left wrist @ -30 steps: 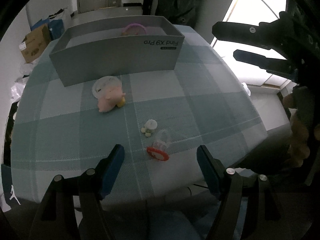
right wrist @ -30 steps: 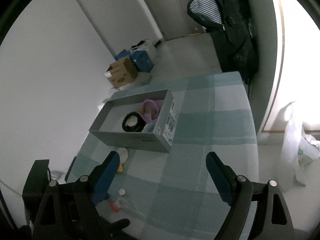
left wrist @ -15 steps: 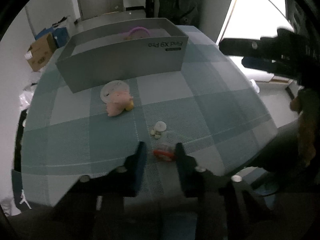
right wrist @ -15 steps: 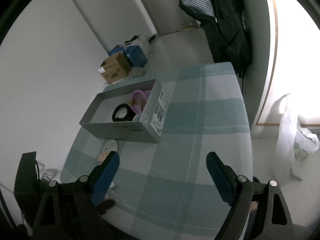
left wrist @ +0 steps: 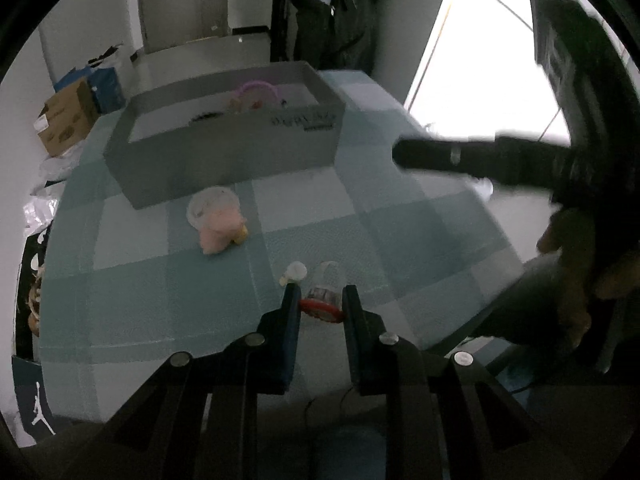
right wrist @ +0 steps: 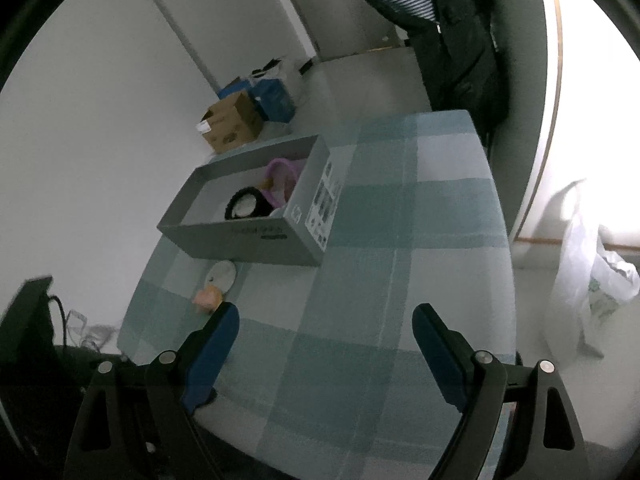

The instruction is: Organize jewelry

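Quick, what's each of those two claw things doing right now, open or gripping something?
Left gripper: closed on the small red-rimmed clear container.
Right gripper: open, holding nothing.

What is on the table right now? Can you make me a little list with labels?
Surface: table with a teal checked cloth
Container: open grey box
Inside box: purple ring, black ring
Loose items: pink lump with a clear lid, small white piece
Left hand-held gripper: shut on the red-rimmed clear cup
Right hand-held gripper: open, holding nothing
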`<move>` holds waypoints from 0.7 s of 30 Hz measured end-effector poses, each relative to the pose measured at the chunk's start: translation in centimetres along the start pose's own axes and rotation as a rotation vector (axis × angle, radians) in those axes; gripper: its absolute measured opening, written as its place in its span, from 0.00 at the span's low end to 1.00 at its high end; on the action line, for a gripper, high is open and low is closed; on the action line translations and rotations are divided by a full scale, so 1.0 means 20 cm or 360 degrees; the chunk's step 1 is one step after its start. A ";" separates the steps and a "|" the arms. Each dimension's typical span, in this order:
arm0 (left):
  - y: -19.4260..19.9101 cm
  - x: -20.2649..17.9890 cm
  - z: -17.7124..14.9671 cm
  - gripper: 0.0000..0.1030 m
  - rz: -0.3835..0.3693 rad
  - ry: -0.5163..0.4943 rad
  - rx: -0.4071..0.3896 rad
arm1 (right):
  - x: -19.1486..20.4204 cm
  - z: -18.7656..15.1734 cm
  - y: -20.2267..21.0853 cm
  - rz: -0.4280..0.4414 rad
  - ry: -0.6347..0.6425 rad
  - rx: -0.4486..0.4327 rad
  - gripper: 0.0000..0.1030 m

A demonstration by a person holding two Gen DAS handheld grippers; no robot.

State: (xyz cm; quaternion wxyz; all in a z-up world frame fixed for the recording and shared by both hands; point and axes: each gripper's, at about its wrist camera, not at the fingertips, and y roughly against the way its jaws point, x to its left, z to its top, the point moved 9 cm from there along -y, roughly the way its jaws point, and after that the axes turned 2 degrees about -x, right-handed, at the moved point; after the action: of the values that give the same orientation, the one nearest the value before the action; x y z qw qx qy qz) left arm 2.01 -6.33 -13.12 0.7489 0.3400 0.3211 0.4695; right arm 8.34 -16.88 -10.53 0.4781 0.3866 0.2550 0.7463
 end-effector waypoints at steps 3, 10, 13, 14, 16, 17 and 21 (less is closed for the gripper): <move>0.05 0.05 0.05 0.15 -0.0045 0.0081 -0.0056 | 0.03 -0.02 -0.02 0.0013 0.0030 0.0023 0.86; 0.17 0.24 0.14 0.15 -0.0054 0.0288 -0.0202 | 0.17 -0.10 -0.07 0.0080 0.0175 0.0086 0.86; 0.18 0.31 0.15 0.15 -0.0038 0.0331 -0.0232 | 0.29 -0.15 -0.11 0.0095 0.0366 0.0122 0.83; 0.18 0.33 0.15 0.15 -0.0040 0.0352 -0.0234 | 0.33 -0.17 -0.11 0.0105 0.0427 0.0125 0.82; 0.18 0.36 0.16 0.15 -0.0041 0.0383 -0.0244 | 0.39 -0.21 -0.13 0.0131 0.0521 0.0138 0.81; 0.18 0.37 0.17 0.15 -0.0039 0.0392 -0.0251 | 0.43 -0.23 -0.14 0.0142 0.0569 0.0148 0.78; 0.21 0.40 0.19 0.15 -0.0033 0.0383 -0.0287 | 0.47 -0.28 -0.20 0.0149 0.0626 0.0207 0.65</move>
State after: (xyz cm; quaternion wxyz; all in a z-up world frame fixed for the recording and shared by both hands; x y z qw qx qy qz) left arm 5.85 1.62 -8.80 0.7372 0.2092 0.3685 0.5262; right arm 3.54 -6.64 -13.63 0.3581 0.2750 0.3728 0.8106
